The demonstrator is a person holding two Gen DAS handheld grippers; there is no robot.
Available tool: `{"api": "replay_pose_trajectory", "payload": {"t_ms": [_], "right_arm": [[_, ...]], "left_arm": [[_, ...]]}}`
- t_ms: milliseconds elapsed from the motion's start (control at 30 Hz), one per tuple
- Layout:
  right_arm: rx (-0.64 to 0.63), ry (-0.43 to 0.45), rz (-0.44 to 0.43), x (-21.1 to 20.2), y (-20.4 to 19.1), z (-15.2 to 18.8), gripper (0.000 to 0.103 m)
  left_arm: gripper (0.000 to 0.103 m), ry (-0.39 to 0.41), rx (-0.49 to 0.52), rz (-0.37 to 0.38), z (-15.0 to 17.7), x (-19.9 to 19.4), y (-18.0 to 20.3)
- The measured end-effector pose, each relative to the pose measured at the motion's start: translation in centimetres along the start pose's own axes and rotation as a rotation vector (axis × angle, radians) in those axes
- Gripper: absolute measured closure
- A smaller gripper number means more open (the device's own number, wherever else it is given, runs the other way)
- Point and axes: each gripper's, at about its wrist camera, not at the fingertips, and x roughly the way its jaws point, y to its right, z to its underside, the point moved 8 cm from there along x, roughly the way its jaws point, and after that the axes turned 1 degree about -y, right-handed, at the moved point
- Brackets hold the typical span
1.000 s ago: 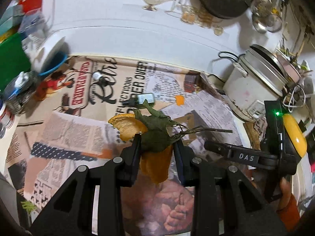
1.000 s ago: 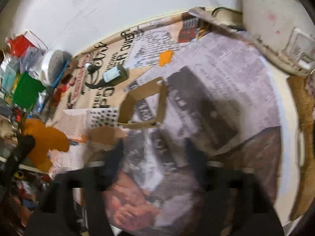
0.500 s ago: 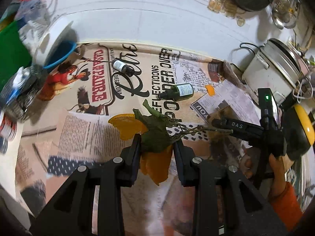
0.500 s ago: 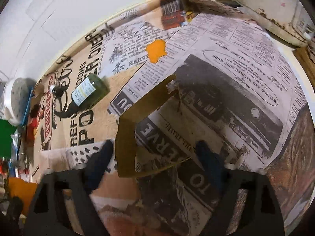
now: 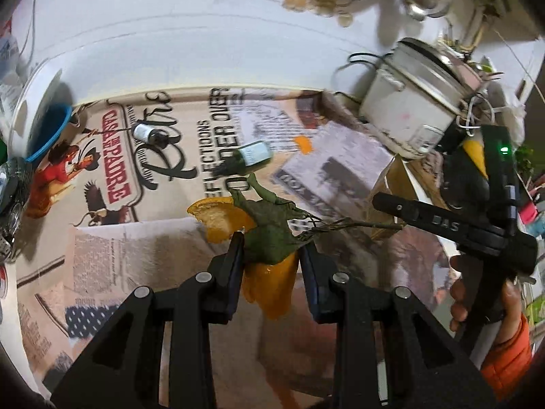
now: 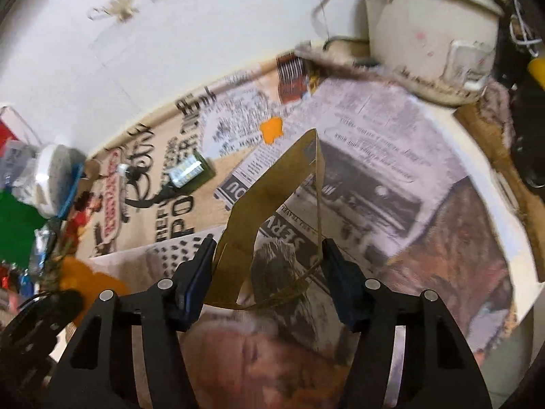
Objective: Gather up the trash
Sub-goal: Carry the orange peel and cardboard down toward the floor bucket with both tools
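Nearest to me, my left gripper (image 5: 270, 255) is clamped tight on a wilted orange flower (image 5: 269, 238), its green base pinched between the pads, petals drooping below and a thin stem trailing off to the right. My right gripper (image 6: 269, 266) is closing its jaws around a folded strip of brown cardboard (image 6: 272, 201); the strip stands up between the fingers (image 6: 201, 266), and both pads look to be touching its sides. Under both tools lies the newspaper (image 6: 374, 177) that covers the counter. A little beyond the cardboard I see a small orange scrap (image 6: 271, 129) lying flat on the paper, and left of it a dark green bottle (image 6: 190, 172) on its side. Further left, a smaller vial (image 5: 150, 133) lies apart from the bottle. At the far right corner stands a white rice cooker (image 6: 432, 30) against the wall.
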Motion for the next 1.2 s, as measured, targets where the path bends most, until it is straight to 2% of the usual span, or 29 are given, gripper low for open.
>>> {"api": "replay_pose_trajectory", "payload": {"t_ms": [167,300,467,533,700,833,1000,1200], "right_arm": [[-0.058,0.060,-0.048,-5.8,1.5,1.8,0.045],[-0.112,0.081,-0.099,-9.4,3.7,4.8,0.045],[-0.164,0.051,-0.148,-12.9,7.3,9.4,0.045],[-0.180,0.036,-0.160,-14.2,8.8,11.3,0.045],[-0.213,-0.004,-0.173,-16.9,12.0,15.3,0.044],[-0.222,-0.034,-0.192,-17.8,13.5,17.6,0.044],[-0.227,-0.075,-0.198,-17.4,14.8,20.3,0.044],[-0.206,-0.160,-0.186,-13.2,16.0,23.7,0.044]], "left_arm": [[0.072,0.035,0.008,0.012,1.9,-2.8,4.5],[0.072,0.067,-0.012,-0.015,5.2,-4.5,8.6],[0.072,0.082,-0.077,-0.064,10.7,-6.0,14.1],[0.072,0.072,-0.123,-0.061,13.1,-6.3,16.2],[0.072,0.037,-0.167,-0.094,18.0,-6.4,20.2],[0.072,-0.004,-0.177,-0.122,21.1,-6.2,22.0],[0.072,-0.060,-0.192,-0.141,24.8,-5.5,22.5],[0.072,-0.163,-0.218,-0.136,29.4,-1.7,20.6]]}}
